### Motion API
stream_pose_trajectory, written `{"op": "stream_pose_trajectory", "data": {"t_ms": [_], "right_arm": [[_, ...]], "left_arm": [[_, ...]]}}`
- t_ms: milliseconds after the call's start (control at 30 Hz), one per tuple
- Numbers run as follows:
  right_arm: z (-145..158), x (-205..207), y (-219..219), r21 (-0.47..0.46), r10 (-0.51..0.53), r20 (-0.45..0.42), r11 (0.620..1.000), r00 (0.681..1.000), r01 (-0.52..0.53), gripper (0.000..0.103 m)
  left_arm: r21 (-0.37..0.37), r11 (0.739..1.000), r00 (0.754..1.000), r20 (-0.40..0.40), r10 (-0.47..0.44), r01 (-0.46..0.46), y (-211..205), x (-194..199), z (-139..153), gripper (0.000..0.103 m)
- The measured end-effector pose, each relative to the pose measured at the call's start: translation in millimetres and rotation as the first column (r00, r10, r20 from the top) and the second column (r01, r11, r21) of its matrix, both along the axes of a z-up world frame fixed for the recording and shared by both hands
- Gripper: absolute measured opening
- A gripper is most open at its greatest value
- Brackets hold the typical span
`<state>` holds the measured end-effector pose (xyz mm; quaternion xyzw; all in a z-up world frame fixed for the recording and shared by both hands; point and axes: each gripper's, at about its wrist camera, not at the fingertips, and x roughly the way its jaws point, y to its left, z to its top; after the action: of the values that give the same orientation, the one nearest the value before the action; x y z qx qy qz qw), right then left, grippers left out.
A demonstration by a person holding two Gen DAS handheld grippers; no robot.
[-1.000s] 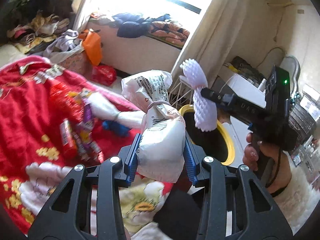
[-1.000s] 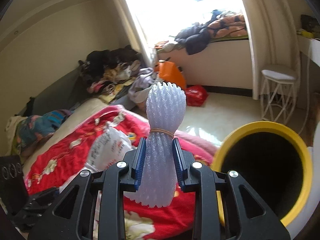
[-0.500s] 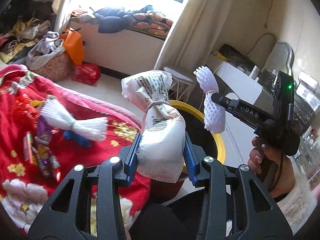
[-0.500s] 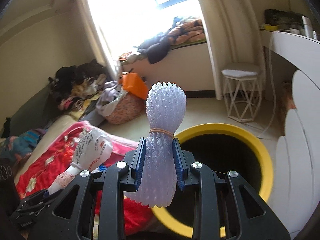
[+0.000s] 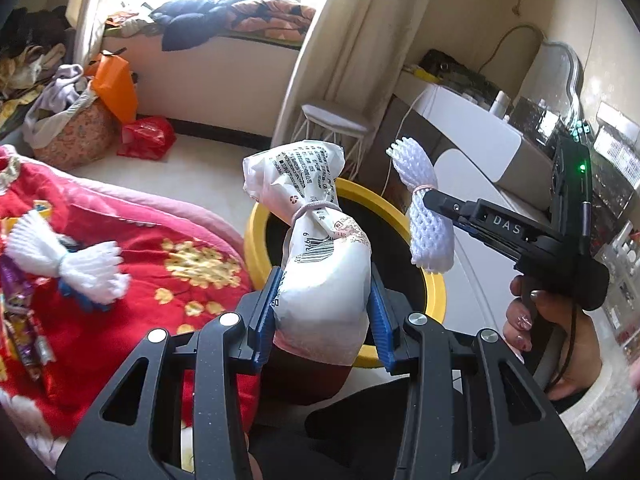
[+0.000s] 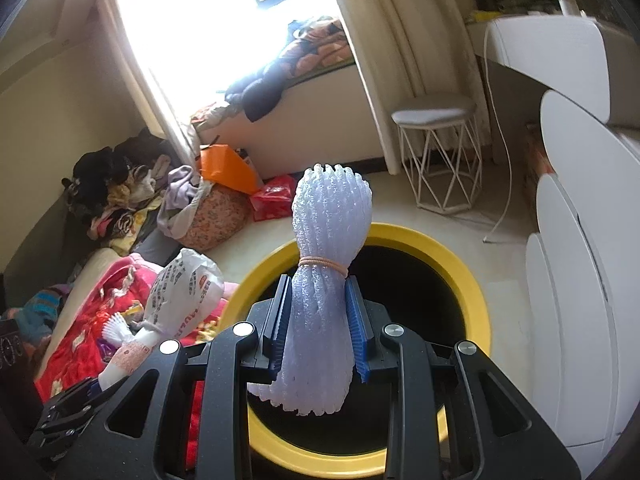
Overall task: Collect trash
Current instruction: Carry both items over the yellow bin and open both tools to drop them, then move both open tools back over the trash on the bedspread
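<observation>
Two handheld grippers had swung away from the bed with the red blanket (image 5: pixel 120 320) and arrived at a black bin with a yellow rim (image 6: pixel 478 300) standing on the floor beside it. A second ago that bin sat off to the side of both views; now its dark opening lay right under the load. The left gripper (image 5: pixel 323 308) had its jaws clenched on a white plastic bag (image 5: pixel 320 280) knotted with a rubber band, held just above the near rim. The right gripper (image 6: pixel 317 320) had its jaws clenched on a white foam fruit net (image 6: pixel 324 280) (also banded at the waist), hanging over the middle of the opening. Both pieces looked ready to drop, so releasing seemed the likely next step. Another foam net (image 5: pixel 64 264) and some wrappers (image 5: pixel 24 320) remained on the blanket, so more collecting appeared to remain.
</observation>
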<state>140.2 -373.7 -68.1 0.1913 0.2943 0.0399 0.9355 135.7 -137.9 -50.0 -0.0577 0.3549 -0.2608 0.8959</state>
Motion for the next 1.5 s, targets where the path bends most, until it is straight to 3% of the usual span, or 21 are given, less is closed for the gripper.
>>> {"op": "stream_pose_trajectory", "data": {"t_ms": [200,333,433,633,833,1000,1500], "right_arm": [[-13,6,-14,0.058,-0.002,-0.048,0.998,0.999,0.004,0.032],[-21,7,-27,0.095,-0.030,-0.064,0.995,0.998,0.036,0.048],[-21,6,-31,0.105,-0.040,-0.062,0.993,0.997,0.047,0.051],[-13,3,-19,0.054,-0.041,-0.031,0.998,0.999,0.043,0.056],[5,-2,11,-0.033,0.033,0.045,0.999,0.998,-0.031,0.064],[18,-9,44,-0.098,0.119,0.094,0.989,0.988,-0.110,0.068],[40,-20,115,-0.141,0.283,0.132,0.954,0.950,-0.265,0.071]], "left_arm": [[0.019,1.000,0.999,-0.023,-0.023,0.023,-21,15,-11,0.036],[0.017,0.999,0.999,-0.032,-0.032,0.033,-32,24,-19,0.049],[0.018,1.000,0.999,-0.030,-0.022,0.022,-33,25,-22,0.060],[0.017,0.999,0.999,0.016,0.029,-0.029,-20,14,-11,0.081],[0.012,0.993,0.992,0.046,0.119,-0.120,9,2,2,0.092],[0.004,0.982,0.979,0.083,0.188,-0.189,32,-7,13,0.092],[-0.026,0.942,0.931,0.147,0.335,-0.335,97,-25,33,0.092]]}}
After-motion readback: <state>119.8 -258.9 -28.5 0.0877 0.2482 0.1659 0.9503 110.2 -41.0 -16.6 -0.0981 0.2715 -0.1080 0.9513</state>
